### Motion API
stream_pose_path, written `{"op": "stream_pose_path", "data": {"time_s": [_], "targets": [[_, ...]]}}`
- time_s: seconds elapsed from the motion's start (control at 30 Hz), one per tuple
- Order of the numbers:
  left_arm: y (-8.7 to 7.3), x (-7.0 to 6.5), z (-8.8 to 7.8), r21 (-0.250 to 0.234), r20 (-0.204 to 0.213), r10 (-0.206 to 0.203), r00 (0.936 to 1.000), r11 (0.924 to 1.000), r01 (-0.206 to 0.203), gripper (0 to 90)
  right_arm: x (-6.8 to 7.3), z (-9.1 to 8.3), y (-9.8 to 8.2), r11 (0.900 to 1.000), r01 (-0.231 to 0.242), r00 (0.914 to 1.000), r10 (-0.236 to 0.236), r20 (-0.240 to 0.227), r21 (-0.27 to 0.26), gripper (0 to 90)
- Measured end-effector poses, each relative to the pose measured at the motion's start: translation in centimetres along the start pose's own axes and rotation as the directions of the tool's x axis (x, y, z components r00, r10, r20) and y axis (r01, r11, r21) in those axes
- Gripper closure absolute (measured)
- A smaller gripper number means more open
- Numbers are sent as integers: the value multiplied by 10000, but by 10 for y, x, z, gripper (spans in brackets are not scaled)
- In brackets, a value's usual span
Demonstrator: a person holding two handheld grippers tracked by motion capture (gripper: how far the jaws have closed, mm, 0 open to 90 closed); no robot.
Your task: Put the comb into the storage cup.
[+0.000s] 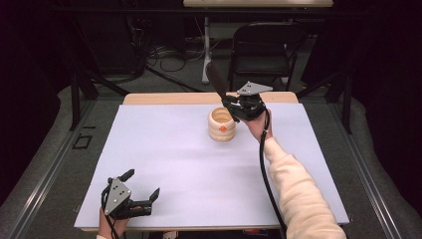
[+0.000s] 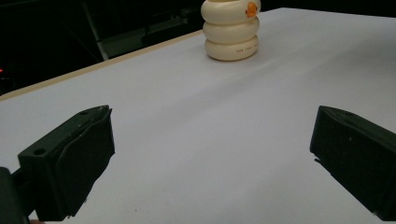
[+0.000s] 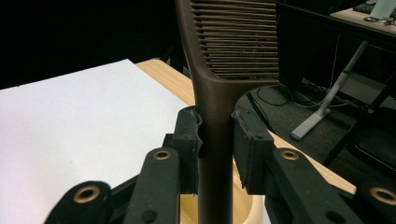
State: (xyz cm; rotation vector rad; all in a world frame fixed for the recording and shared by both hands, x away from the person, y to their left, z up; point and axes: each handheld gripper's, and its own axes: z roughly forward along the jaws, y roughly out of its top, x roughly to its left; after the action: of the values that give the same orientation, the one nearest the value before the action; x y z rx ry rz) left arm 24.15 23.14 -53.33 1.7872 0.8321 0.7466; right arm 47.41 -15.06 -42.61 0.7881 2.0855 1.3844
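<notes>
1. Your left gripper (image 1: pixel 143 186), near left corner of the desk: black, two-jawed, with a grey three-cornered plate on top, held in your left hand (image 1: pixel 110 222) at the near edge. Its jaws stand wide apart with only bare desk surface between them; nothing is held. The left gripper view looks along them toward the far holder.

2. White sheet-covered desk (image 1: pixel 169 164): flat rectangular top with a pale wooden edge showing along the far side.

3. Cream ribbed round holder (image 1: pixel 222 124): three stacked bulging rings, open at the top, with a small orange mark on its near side. It stands upright on the desk, far of centre, well apart from your left gripper and just left of your right gripper. In the left gripper view (image 2: pixel 231 29) small dark lettering shows on its lowest ring.

4. Your right gripper (image 1: pixel 230 105), far centre-right, carried by your right hand (image 1: pixel 259 124) in a cream sleeve: its jaws are clamped on the handle of the comb, one pad on each side, just above the holder's rim.

5. Dark brown plastic comb (image 1: pixel 217 79): the handle is pinched in your right gripper; the toothed end rises up and to the far left above the holder. In the right gripper view (image 3: pixel 236 42) its fine teeth show clearly. Whether the lower end of the handle touches the holder, you cannot tell.
</notes>
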Motion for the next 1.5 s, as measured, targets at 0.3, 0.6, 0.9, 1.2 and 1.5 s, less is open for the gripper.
{"op": "stream_pose_path", "data": {"time_s": [0.3, 0.6, 0.9, 1.2, 1.5], "targets": [[0, 0, 0, -9, -15, -20, 10000, 10000, 20, 0, 1, 3, 5, 9999, 15, 10000, -16, -74, -105, 725], [0, 0, 0, -7, -8, -20, 10000, 10000, 20, 0, 2, 8, 7, 9998, -52, 9999, 49, -129, -216, 725], [0, 0, 0, -13, -22, 6, 10000, 10000, -6, 0, 1, 13, 8, 9993, -152, 9998, 147, -166, -352, 724], [0, 0, 0, -52, 7, 6, 10000, 10000, -6, 0, 1, 17, 8, 9992, -129, 9999, 125, -103, -381, 725], [0, 0, 0, -32, 9, 6, 10000, 10000, -6, 0, 0, 22, 8, 9988, -201, 9998, 198, -74, -449, 724]]}}
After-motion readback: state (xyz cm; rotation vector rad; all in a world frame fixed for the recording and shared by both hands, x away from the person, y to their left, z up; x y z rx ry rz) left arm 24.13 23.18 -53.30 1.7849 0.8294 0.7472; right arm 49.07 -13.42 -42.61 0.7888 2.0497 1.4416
